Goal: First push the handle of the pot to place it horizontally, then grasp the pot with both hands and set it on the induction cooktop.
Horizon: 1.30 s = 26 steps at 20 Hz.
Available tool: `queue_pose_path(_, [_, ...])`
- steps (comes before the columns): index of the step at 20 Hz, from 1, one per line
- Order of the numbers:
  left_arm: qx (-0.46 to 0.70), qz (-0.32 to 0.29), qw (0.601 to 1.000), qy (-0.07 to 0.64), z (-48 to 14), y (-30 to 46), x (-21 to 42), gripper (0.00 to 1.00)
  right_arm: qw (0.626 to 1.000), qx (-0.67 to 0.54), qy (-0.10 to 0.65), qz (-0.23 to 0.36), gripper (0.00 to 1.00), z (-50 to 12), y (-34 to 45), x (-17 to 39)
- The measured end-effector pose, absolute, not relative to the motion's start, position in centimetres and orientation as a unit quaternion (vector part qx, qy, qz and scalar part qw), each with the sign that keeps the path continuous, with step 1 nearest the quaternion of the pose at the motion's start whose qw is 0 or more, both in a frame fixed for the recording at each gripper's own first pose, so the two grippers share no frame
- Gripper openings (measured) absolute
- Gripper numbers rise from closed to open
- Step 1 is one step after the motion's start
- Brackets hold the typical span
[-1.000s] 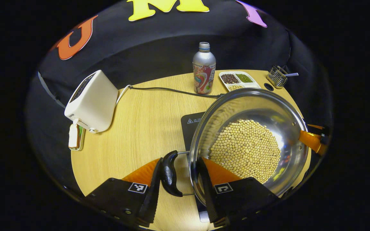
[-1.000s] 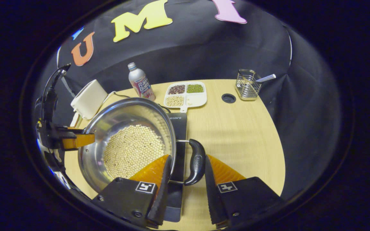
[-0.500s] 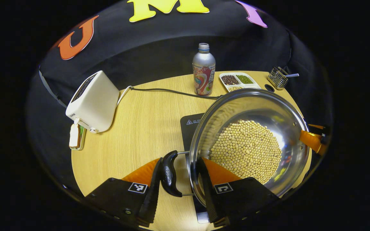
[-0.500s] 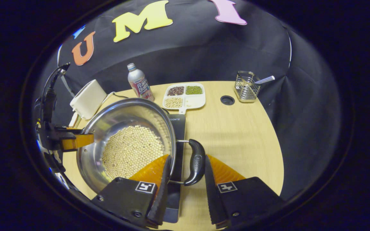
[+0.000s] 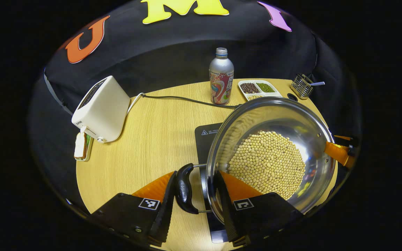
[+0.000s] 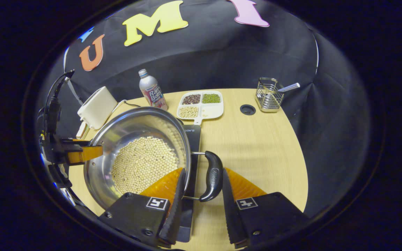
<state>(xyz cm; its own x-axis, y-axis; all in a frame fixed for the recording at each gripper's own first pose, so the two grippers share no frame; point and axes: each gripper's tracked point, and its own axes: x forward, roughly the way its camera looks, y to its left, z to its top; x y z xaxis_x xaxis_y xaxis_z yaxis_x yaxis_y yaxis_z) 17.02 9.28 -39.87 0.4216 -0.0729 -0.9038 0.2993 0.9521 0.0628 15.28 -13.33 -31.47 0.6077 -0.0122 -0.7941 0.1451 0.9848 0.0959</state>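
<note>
**Both claws astride the pot's rim and handles, pot over the cooktop**

The left claw (image 5: 194,195) points forward and slightly down, one finger outside the near black handle (image 5: 183,188) and the other inside the pot (image 5: 270,157), so the handle and the rim sit between the two. The fingers look close against the handle and the wall, but whether both truly press cannot be told. The right claw (image 6: 201,190) mirrors this on the opposite side: one finger inside the bowl, one beyond the far handle (image 6: 213,176), with a thin gap showing beside that handle; its grip cannot be told either. In the left gripper view the right claw's finger pokes in at the far rim, mostly cut off by the view's edge.

The induction cooktop (image 5: 206,134) lies ahead of and under the left claw, largely hidden by the pot; whether the pot's base rests on it or hangs above cannot be made out. The pot is shiny steel, wide and shallow, with a layer of pale round beans (image 5: 267,164) covering its bottom. Both handles lie level.

Farther ahead on the desk (image 5: 152,139) stand a white toaster (image 5: 99,109), a bottle (image 5: 221,76), a divided tray (image 6: 201,104) and a wire holder (image 6: 269,94).
</note>
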Motion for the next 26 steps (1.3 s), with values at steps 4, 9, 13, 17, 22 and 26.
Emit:
queue_pose_path(4, [0.077,-0.113,0.854,0.501,-39.8,8.6,17.5,0.66,0.901,0.082,0.424,-0.038,0.70,-31.3,-13.4,15.0])
queue_pose_path(9, [0.067,-0.086,0.887,0.450,-39.2,8.9,18.6,0.98,0.924,0.030,0.376,-0.056,0.82,-28.9,-14.1,14.6])
queue_pose_path(13, [0.066,-0.089,0.904,0.413,-38.3,8.8,19.2,0.97,0.930,0.014,0.365,-0.046,0.83,-27.3,-12.7,13.6])
queue_pose_path(17, [0.058,-0.090,0.915,0.388,-37.3,8.6,19.3,0.97,0.938,0.017,0.345,-0.037,0.83,-24.5,-10.5,12.2])
queue_pose_path(22, [0.048,-0.096,0.933,0.344,-35.5,8.5,19.6,0.97,0.951,0.005,0.307,-0.033,0.83,-20.3,-8.4,9.5])
queue_pose_path(26, [0.041,-0.107,0.949,0.293,-33.6,8.4,20.0,0.97,0.965,-0.021,0.259,-0.042,0.82,-15.2,-7.0,6.4])
